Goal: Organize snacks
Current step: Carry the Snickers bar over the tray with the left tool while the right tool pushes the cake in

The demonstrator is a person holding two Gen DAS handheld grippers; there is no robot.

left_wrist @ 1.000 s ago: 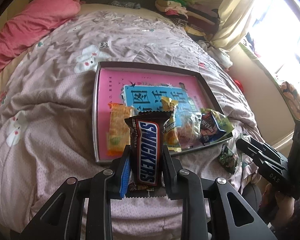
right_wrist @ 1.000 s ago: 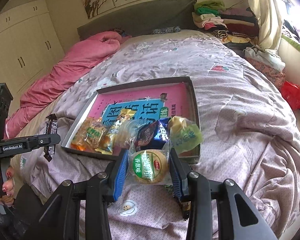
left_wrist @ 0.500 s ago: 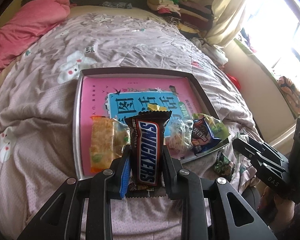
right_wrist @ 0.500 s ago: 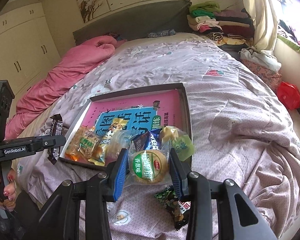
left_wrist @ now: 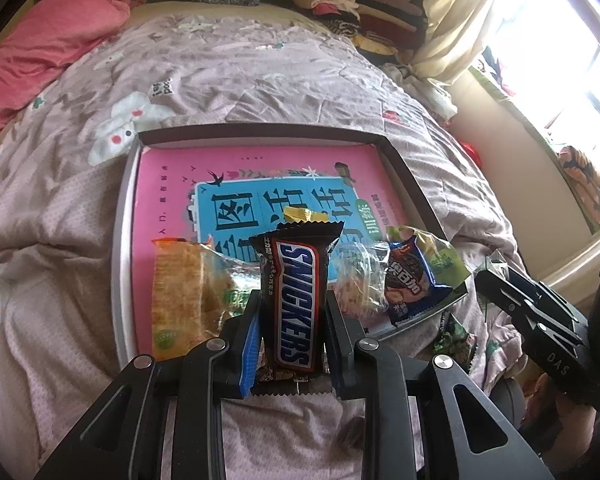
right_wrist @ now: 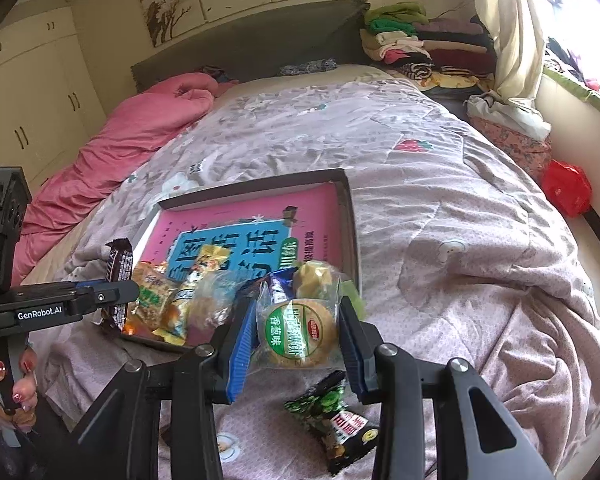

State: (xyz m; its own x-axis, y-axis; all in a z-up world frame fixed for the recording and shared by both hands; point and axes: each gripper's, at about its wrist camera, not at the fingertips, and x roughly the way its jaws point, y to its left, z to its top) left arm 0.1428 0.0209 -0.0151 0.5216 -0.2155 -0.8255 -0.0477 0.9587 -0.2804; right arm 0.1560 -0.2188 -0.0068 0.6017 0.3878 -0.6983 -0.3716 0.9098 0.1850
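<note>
My left gripper (left_wrist: 292, 320) is shut on a Snickers bar (left_wrist: 296, 300), held upright just over the near edge of the grey tray (left_wrist: 124, 240). In the right wrist view that same gripper (right_wrist: 112, 296) and Snickers bar (right_wrist: 118, 280) show at the tray's (right_wrist: 350, 216) near-left corner. My right gripper (right_wrist: 298, 330) is shut on a round biscuit in a clear wrapper with a green label (right_wrist: 296, 334), just in front of the tray. Several snack packs lie along the tray's near edge, among them an orange cracker pack (left_wrist: 180, 296) and a blue cookie pack (left_wrist: 408, 280).
A pink and blue book (left_wrist: 260, 184) lines the tray's floor. A dark green candy packet (right_wrist: 336, 416) lies on the quilt below my right gripper. A pink duvet (right_wrist: 140, 128) is at the far left, folded clothes (right_wrist: 420, 44) at the headboard, a red bag (right_wrist: 566, 188) on the right.
My left gripper has carried the Snickers bar forward, so the tray now sits closer and more centred in its view. The right gripper has hardly moved; the green candy packet now shows beneath it.
</note>
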